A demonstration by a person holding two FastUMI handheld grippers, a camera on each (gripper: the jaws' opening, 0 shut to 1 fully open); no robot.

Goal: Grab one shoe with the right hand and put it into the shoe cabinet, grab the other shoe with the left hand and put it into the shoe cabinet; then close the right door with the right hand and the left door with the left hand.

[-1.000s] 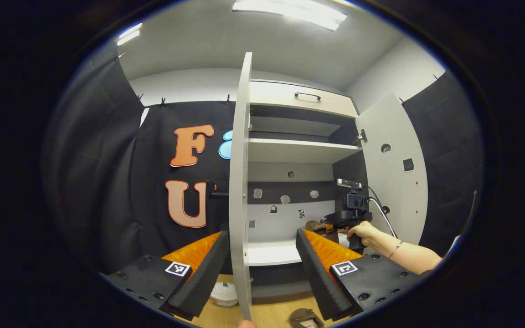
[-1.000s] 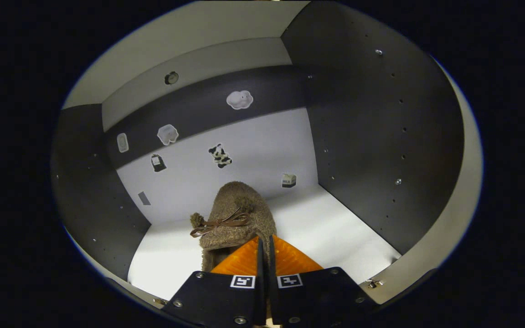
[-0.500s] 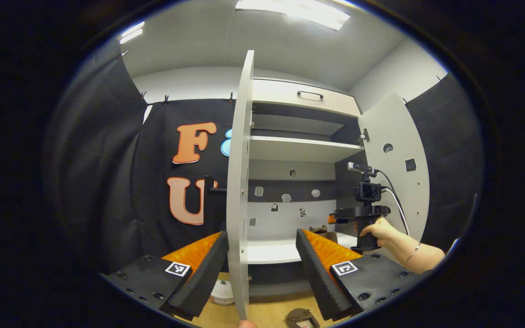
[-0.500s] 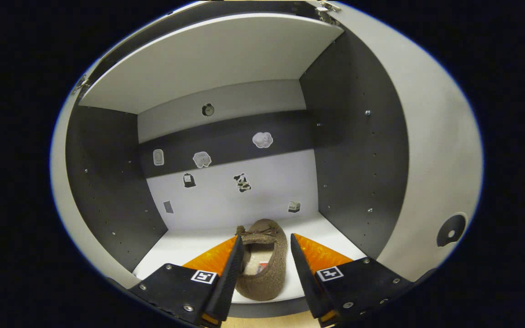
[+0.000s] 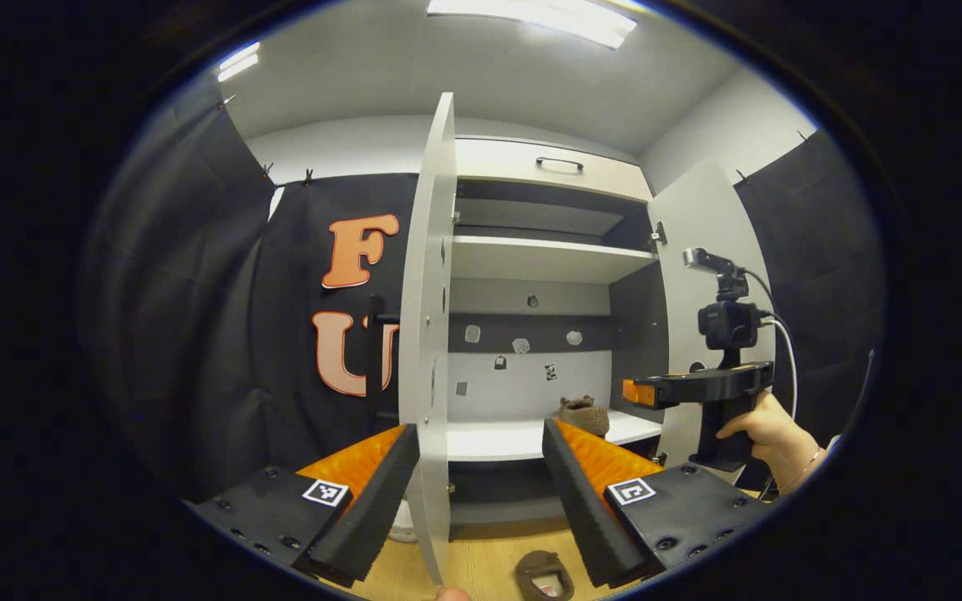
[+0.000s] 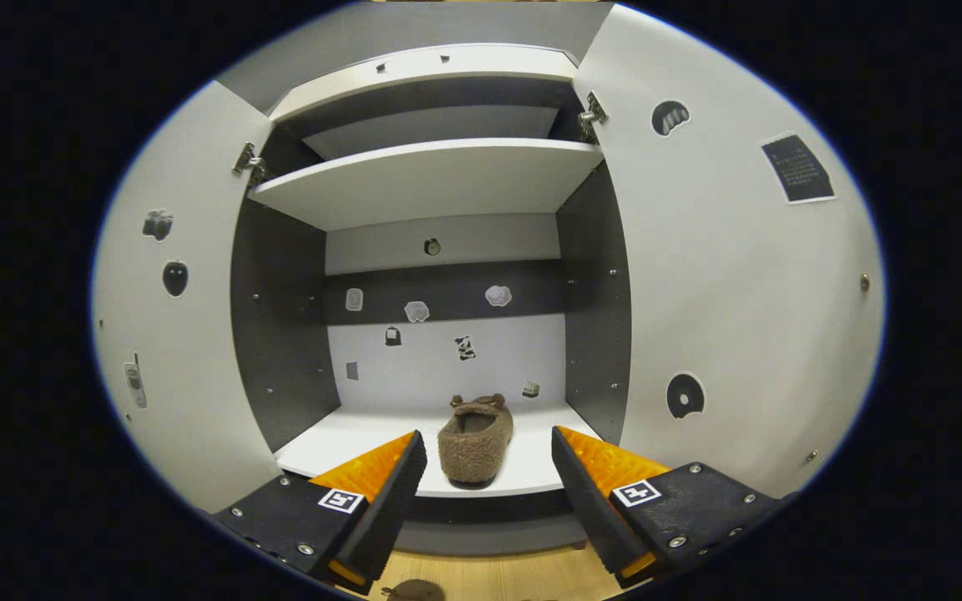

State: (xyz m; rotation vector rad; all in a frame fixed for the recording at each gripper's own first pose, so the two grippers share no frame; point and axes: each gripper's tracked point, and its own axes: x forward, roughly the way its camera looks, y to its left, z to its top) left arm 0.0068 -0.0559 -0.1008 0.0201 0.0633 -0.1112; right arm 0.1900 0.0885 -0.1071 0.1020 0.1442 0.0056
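Recording booth, not a home: black cloth wall (image 5: 189,292) clipped along its top edge, plain white ceiling with strip lights (image 5: 531,17), wood floor (image 5: 481,572), and a lone shoe cabinet (image 6: 439,179) bearing stickers.

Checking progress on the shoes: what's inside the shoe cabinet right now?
One brown shoe sits on the lower shelf of the shoe cabinet, toe toward the back. The upper shelf's top is hidden from below. The other shoe lies on the floor outside.

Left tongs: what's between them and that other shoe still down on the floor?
Nothing: in the left gripper view, bare wooden floor separates the open left tongs from the shoe. The left door's edge hangs between the fingers.
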